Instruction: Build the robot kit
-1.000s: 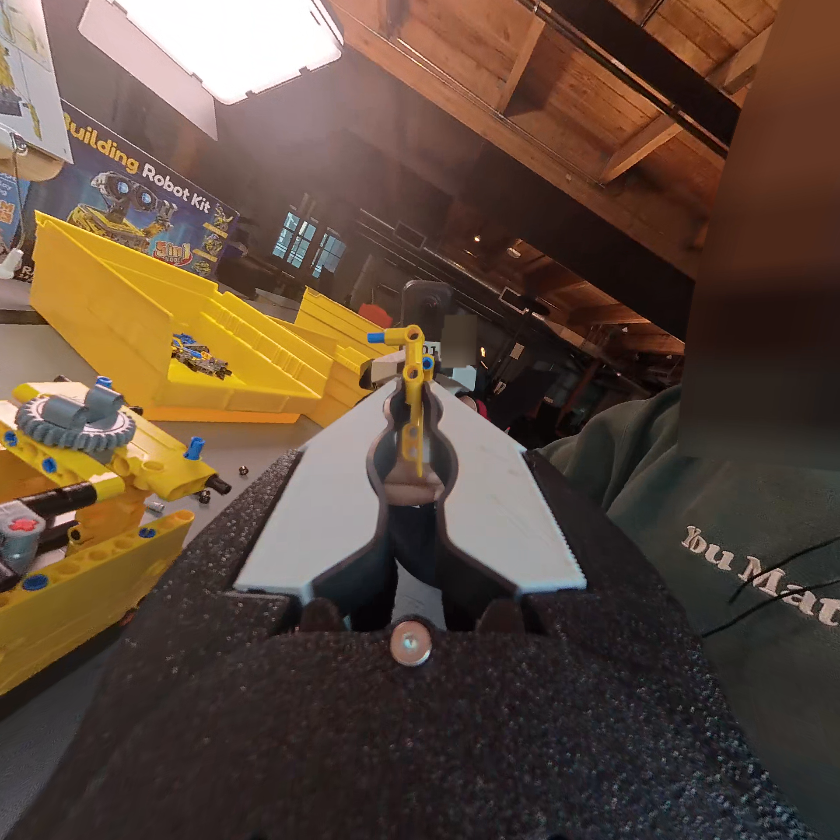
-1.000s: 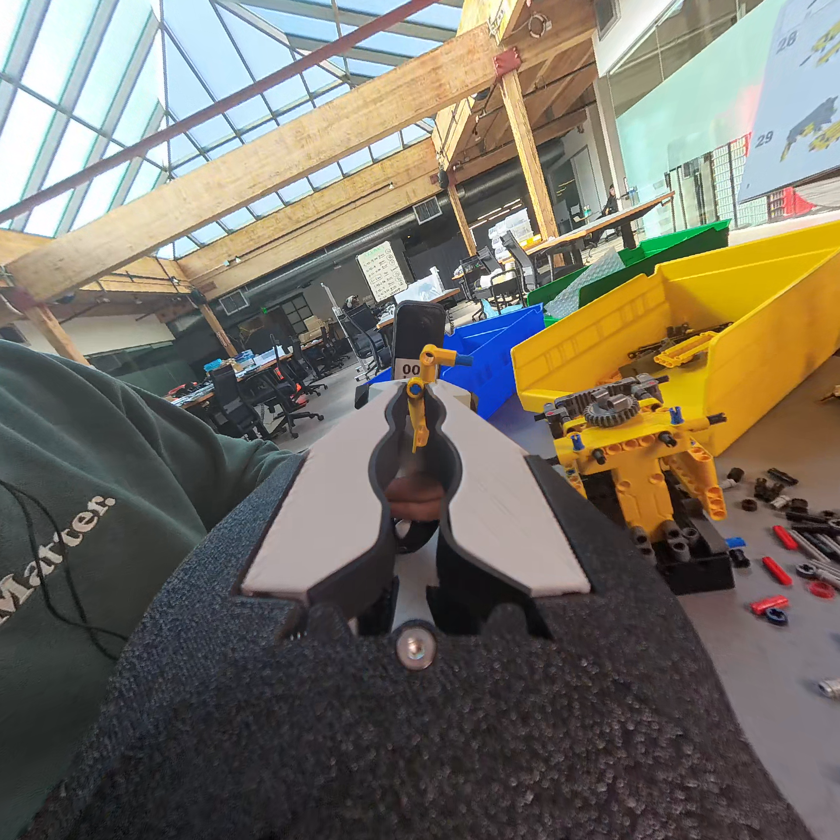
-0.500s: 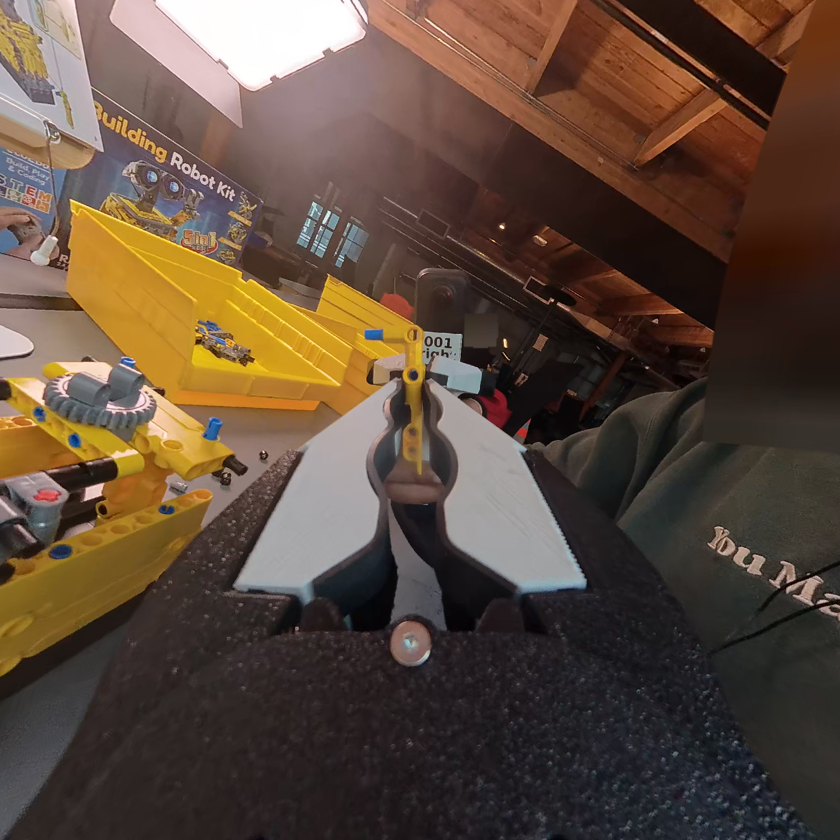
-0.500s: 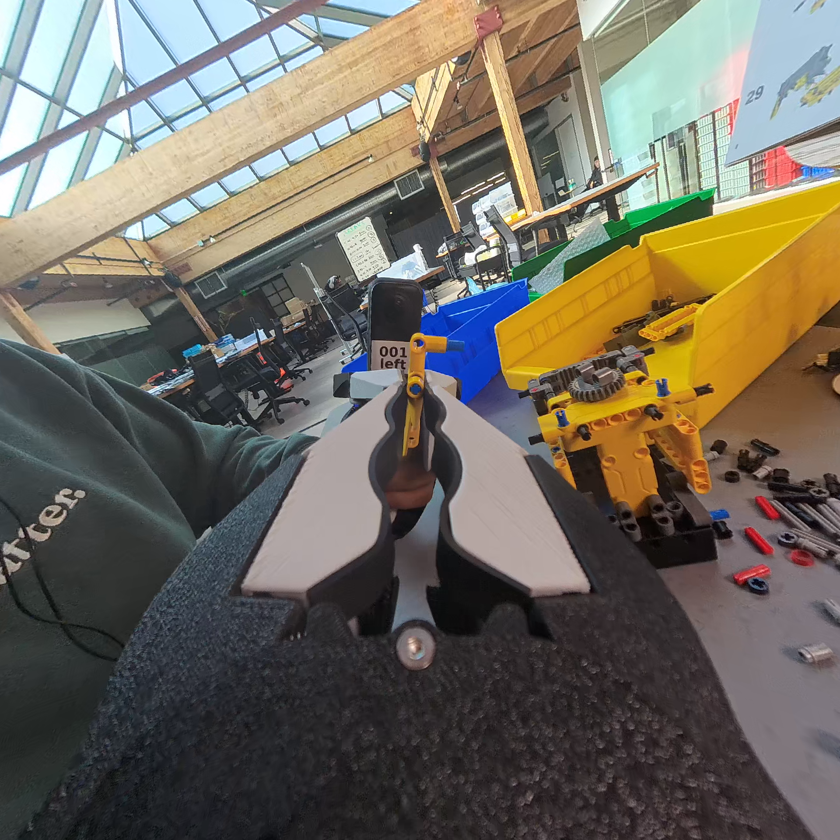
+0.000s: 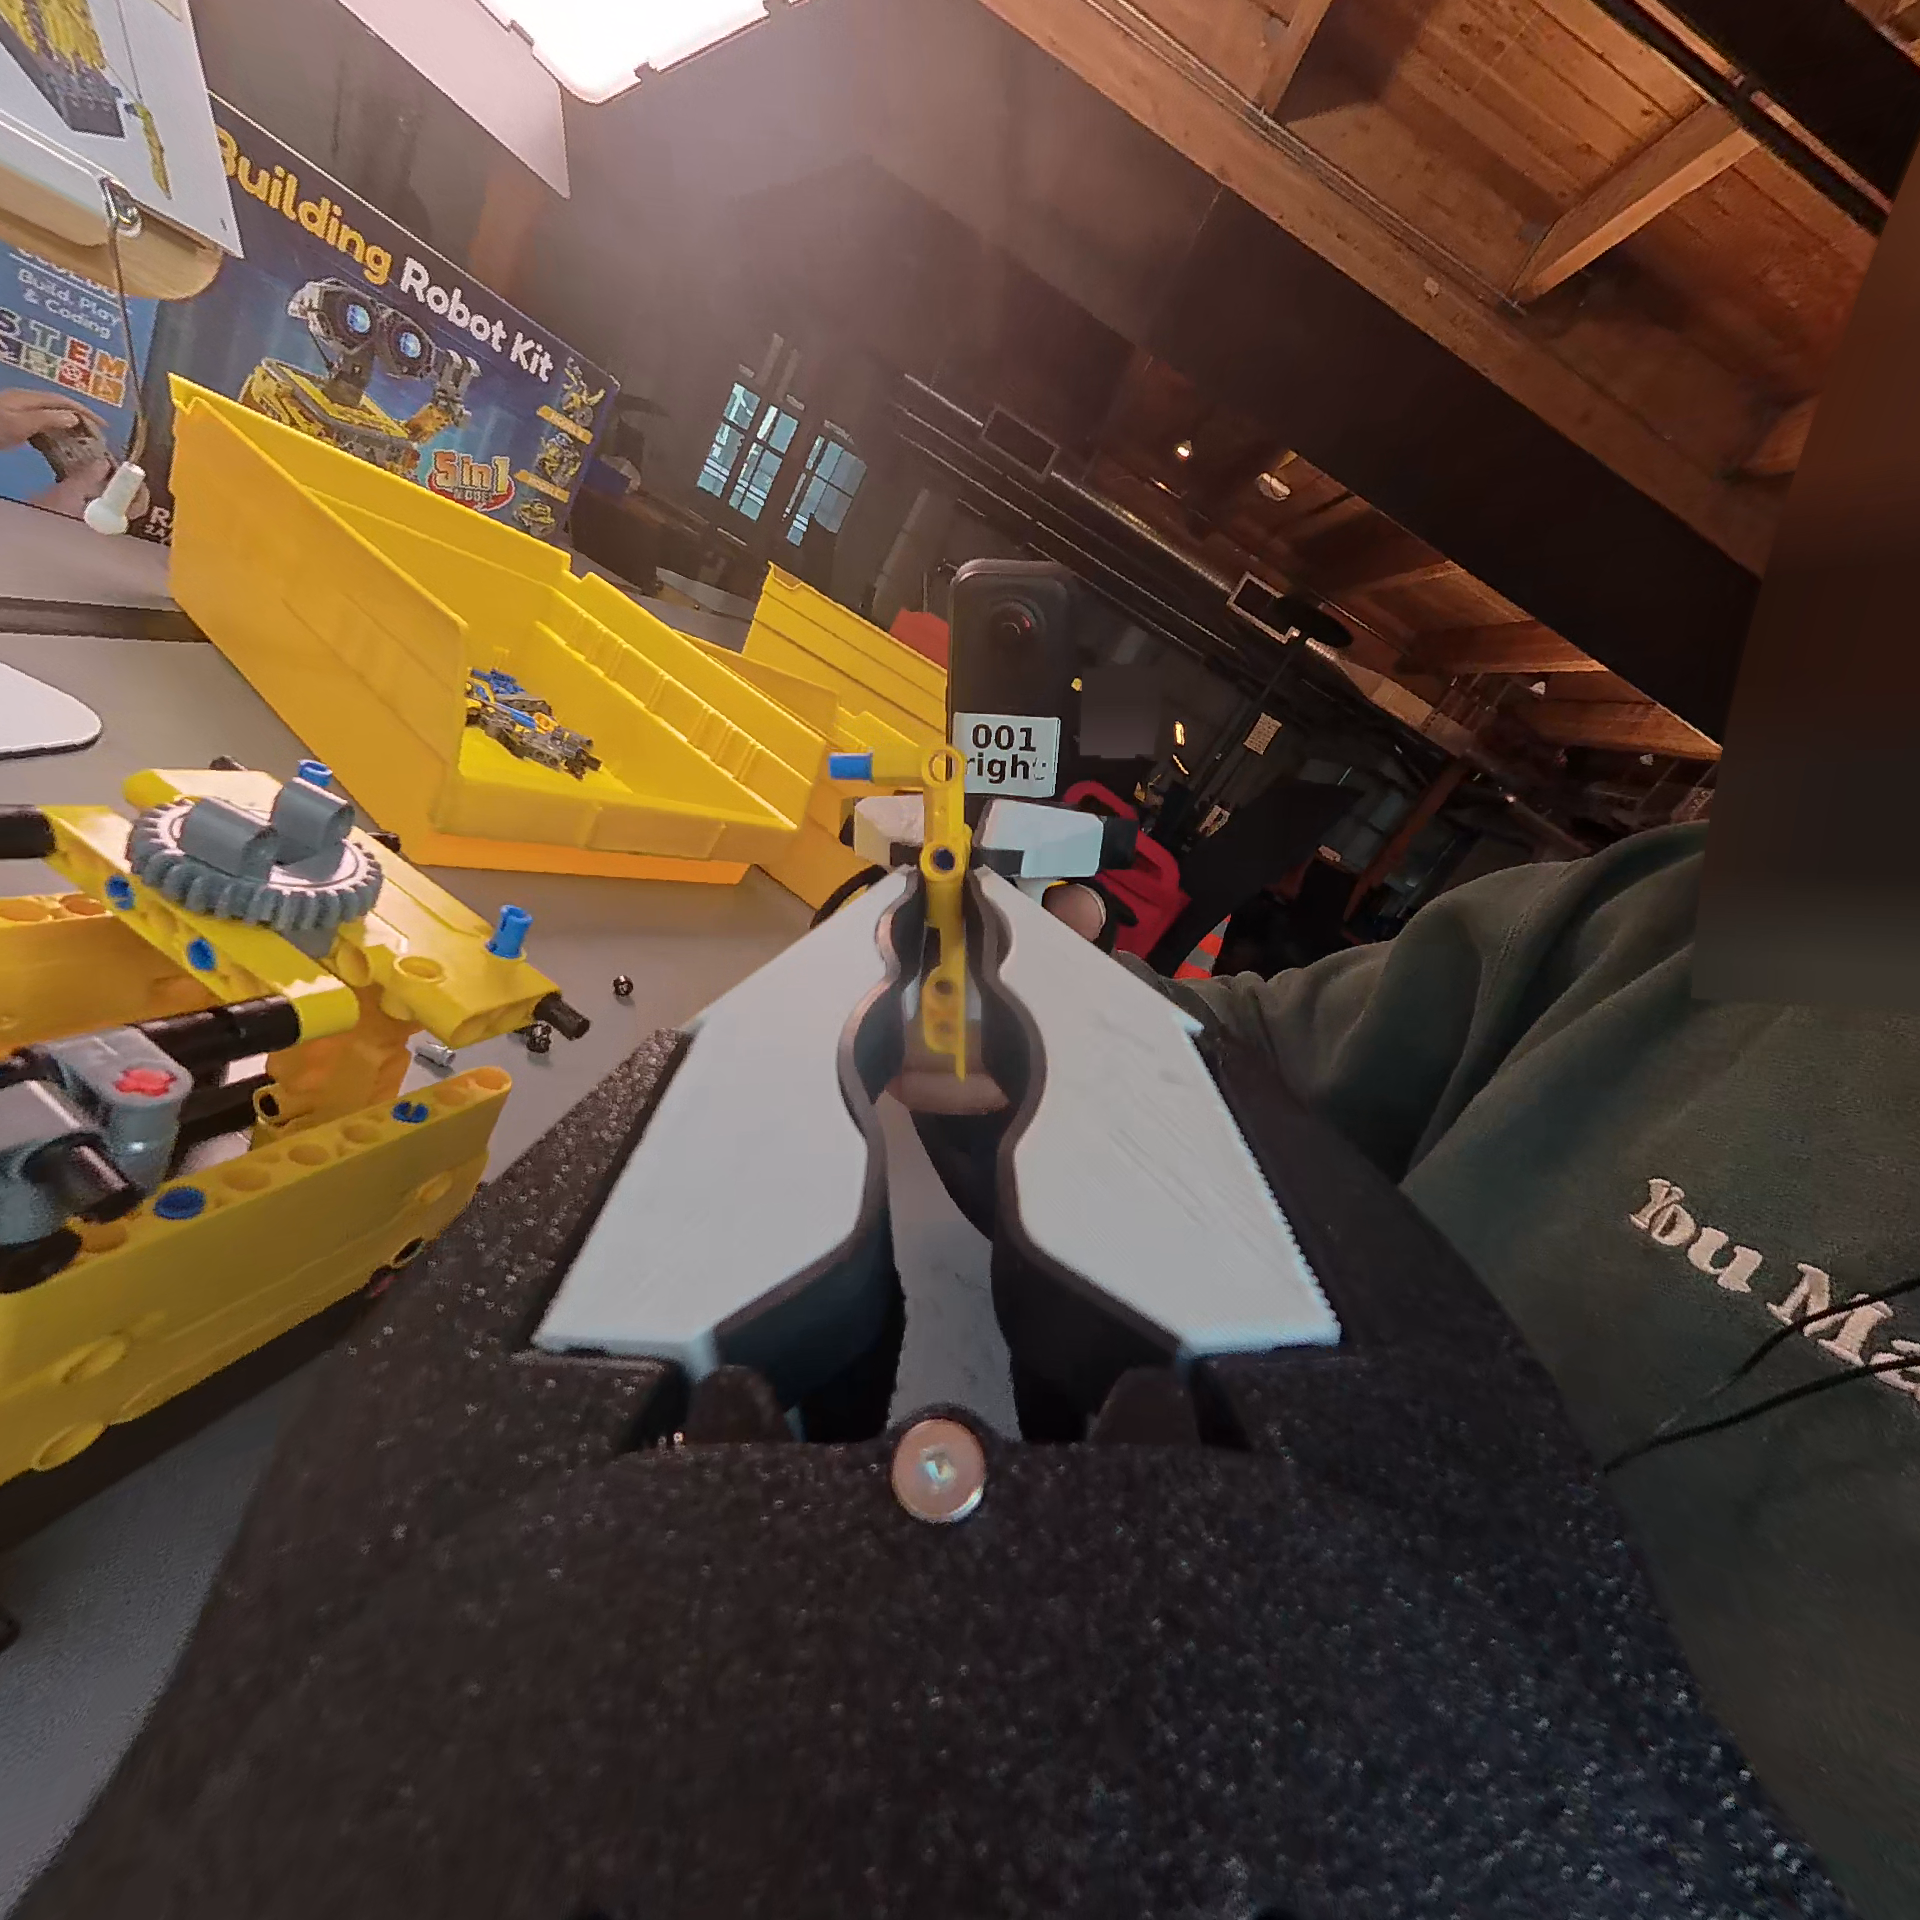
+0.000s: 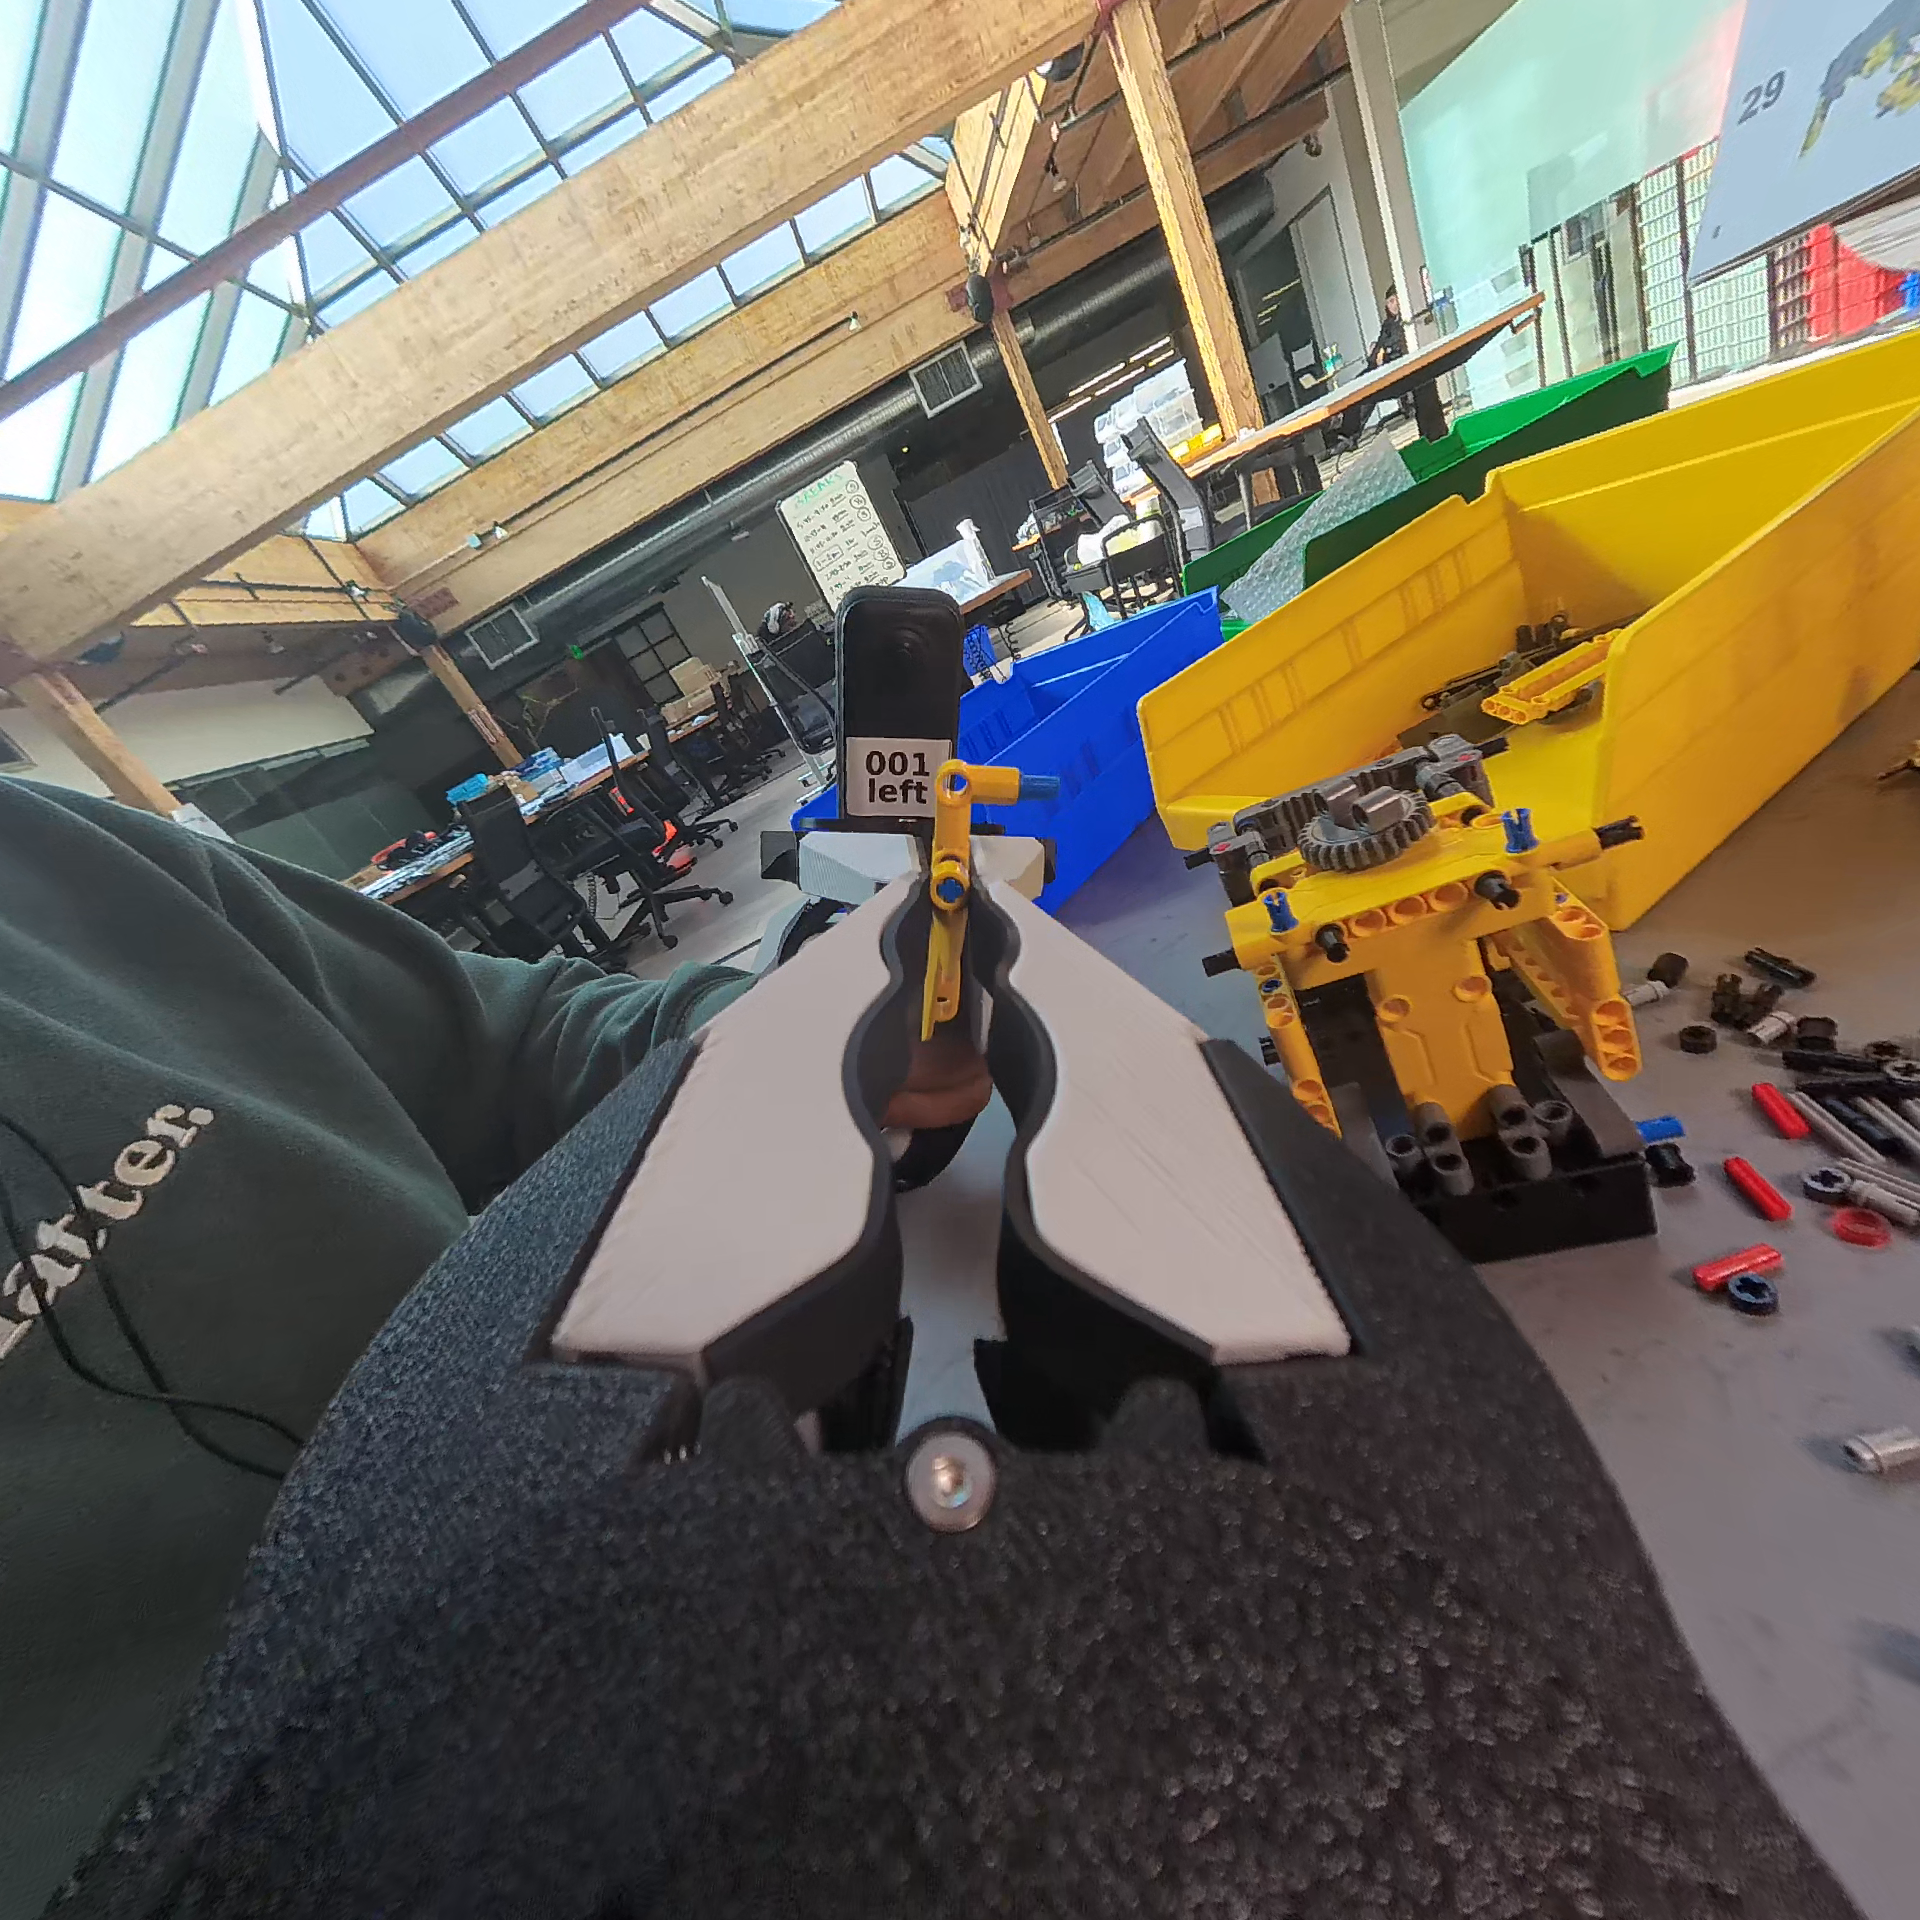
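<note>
Gripping one yellow beam (image 5: 943, 940) betw. them, your left tongs (image 5: 940, 883) & right tongs (image 6: 951, 883) meet tip to tip, clamped shut, raised beside the yellow model (image 6: 1423, 935) on the counter (image 6: 1714, 1455).

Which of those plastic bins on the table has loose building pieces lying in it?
The big yellow bin beside the yellow model; black and yellow pieces lie in it. What shows of the blue bin and green bin reveals none.

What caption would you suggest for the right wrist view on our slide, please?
Both grippers clamp a yellow beam piece above the table, beside a yellow brick model.
</note>
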`<act>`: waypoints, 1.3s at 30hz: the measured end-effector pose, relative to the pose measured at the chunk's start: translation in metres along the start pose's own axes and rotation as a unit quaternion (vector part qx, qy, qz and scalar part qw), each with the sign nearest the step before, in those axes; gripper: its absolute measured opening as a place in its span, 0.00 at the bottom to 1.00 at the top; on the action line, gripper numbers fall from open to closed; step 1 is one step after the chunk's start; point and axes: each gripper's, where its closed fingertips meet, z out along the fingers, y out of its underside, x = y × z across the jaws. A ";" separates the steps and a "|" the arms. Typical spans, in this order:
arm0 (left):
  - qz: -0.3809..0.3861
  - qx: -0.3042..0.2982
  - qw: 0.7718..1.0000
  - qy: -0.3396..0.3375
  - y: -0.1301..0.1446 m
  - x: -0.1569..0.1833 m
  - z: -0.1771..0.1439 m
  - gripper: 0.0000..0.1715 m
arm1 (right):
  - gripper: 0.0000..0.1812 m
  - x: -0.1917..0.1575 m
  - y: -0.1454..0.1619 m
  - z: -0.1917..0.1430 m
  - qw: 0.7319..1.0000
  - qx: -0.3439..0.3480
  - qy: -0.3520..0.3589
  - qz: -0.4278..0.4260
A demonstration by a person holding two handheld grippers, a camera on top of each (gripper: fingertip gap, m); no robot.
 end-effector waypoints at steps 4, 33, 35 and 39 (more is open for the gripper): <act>-0.001 -0.011 1.000 -0.005 0.002 -0.001 -0.001 0.04 | 0.03 0.001 0.002 0.001 1.000 -0.005 0.002 -0.002; -0.259 -0.070 0.956 0.122 0.022 0.010 -0.012 0.04 | 0.03 -0.010 0.024 0.002 0.983 -0.076 -0.019 -0.163; -0.282 -0.085 0.948 0.122 0.028 0.008 -0.014 0.03 | 0.03 -0.009 0.030 0.001 0.977 -0.092 -0.018 -0.190; -0.304 -0.124 0.938 0.108 0.043 0.004 -0.017 0.03 | 0.03 -0.006 0.045 -0.001 0.955 -0.133 -0.010 -0.267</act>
